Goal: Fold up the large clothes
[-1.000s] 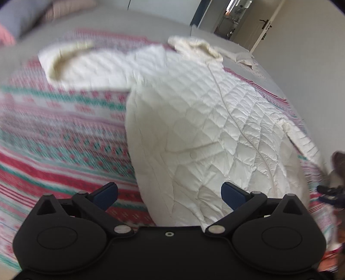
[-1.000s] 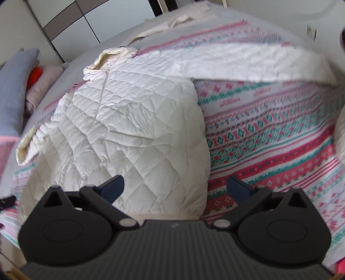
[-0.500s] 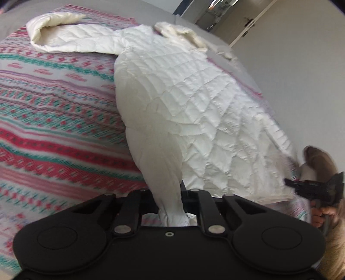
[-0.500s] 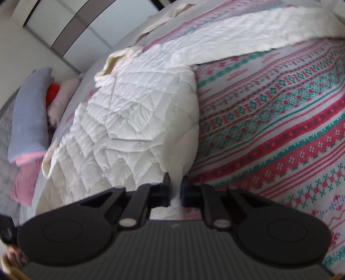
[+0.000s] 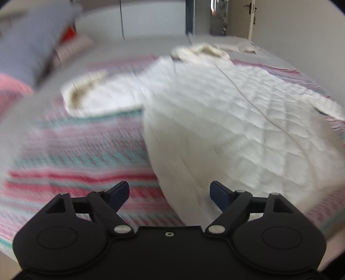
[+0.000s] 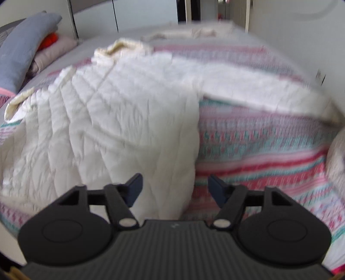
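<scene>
A large cream quilted jacket (image 5: 237,120) lies spread on a striped red, pink and teal bedspread (image 5: 75,155), collar at the far end, one sleeve stretched out to the left. It also shows in the right wrist view (image 6: 112,120), with its other sleeve (image 6: 258,88) stretched to the right. My left gripper (image 5: 169,191) is open and empty, just above the hem's left corner. My right gripper (image 6: 174,186) is open and empty above the hem's right corner. Both views are blurred by motion.
The bedspread (image 6: 269,150) covers a bed. Grey and pink pillows (image 6: 23,53) are piled at the far left. A pale cloth (image 6: 194,32) lies beyond the collar. A wall runs along the right, with a doorway (image 5: 217,17) at the back.
Both grippers were shut on the jacket's hem half a second ago. They have let go and opened, and both have lifted and pulled back.
</scene>
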{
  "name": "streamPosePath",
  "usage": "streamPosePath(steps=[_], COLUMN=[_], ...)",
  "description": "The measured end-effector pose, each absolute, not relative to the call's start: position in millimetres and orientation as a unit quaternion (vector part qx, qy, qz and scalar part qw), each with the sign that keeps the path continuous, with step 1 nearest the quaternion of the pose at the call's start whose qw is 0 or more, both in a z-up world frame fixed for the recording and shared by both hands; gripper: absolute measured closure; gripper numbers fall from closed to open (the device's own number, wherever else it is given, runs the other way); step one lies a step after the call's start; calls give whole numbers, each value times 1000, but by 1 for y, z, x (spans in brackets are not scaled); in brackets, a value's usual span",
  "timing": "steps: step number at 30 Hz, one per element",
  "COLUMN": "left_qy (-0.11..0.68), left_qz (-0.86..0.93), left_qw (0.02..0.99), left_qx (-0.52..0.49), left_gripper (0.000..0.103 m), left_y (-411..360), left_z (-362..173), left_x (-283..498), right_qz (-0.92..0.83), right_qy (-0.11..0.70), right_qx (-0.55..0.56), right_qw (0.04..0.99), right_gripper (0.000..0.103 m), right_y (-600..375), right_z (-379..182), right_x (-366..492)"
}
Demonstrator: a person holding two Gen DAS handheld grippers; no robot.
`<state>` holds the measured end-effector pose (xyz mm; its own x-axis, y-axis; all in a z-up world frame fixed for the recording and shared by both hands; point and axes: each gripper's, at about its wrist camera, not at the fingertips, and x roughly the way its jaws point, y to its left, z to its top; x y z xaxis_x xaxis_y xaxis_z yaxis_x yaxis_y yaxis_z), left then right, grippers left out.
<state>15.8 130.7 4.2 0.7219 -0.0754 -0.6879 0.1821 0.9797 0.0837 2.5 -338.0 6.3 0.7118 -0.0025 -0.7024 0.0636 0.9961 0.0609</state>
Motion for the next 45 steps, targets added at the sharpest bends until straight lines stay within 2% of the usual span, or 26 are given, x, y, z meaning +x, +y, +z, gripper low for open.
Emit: streamPosePath(steps=[4, 9, 12, 15, 17, 20, 23, 24, 25, 29, 35, 38, 39, 42, 43, 45], left_qy=[321, 300, 341, 435, 443, 451, 393, 370, 348, 304, 300, 286, 285, 305, 300, 296], left_qz=[-64, -133, -184, -196, -210, -208, -189, -175, -150, 0, 127, 146, 153, 189, 217, 276], left_qw=[935, 936, 914, 873, 867, 865, 898, 910, 923, 945, 919, 918, 918, 922, 923, 914], left_qx=[139, 124, 118, 101, 96, 70, 59, 62, 69, 120, 222, 234, 228, 146, 106, 41], left_gripper=[21, 21, 21, 21, 20, 20, 17, 11, 9, 9, 11, 26, 35, 85, 90, 93], left_y=[100, 62, 35, 32, 37, 51, 78, 88, 100, 158, 224, 243, 249, 281, 295, 322], left_z=[7, 6, -13, -39, -41, -30, -1, 9, 16, 22, -22, -39, -43, -46, -47, -53], left_x=[25, 46, 65, 78, 77, 75, 74, 78, 87, 155, 266, 297, 302, 306, 299, 281], right_qz=[20, 84, 107, 107, 93, 102, 102, 101, 99, 67, 49, 46, 46, 44, 43, 43], right_qy=[339, 323, 343, 378, 426, 436, 436, 434, 429, 415, 400, 413, 421, 437, 438, 441], right_qx=[39, -9, -27, -35, -24, -24, 6, 18, 27, 32, 29, 3, -4, -11, -11, -9], right_qw=[940, 943, 933, 919, 899, 894, 894, 895, 897, 907, 915, 909, 906, 898, 898, 897], right_gripper=[35, 31, 31, 28, 26, 26, 22, 21, 21, 21, 21, 21, 21, 19, 18, 17], right_y=[-308, -237, -211, -205, -210, -215, -223, -227, -230, -236, -230, -221, -218, -215, -215, -216], right_z=[20, 15, 2, -16, -32, -39, -29, -25, -22, -14, -10, -20, -25, -35, -37, -38], right_x=[19, 46, 65, 75, 86, 84, 79, 78, 76, 81, 95, 103, 106, 114, 114, 115])
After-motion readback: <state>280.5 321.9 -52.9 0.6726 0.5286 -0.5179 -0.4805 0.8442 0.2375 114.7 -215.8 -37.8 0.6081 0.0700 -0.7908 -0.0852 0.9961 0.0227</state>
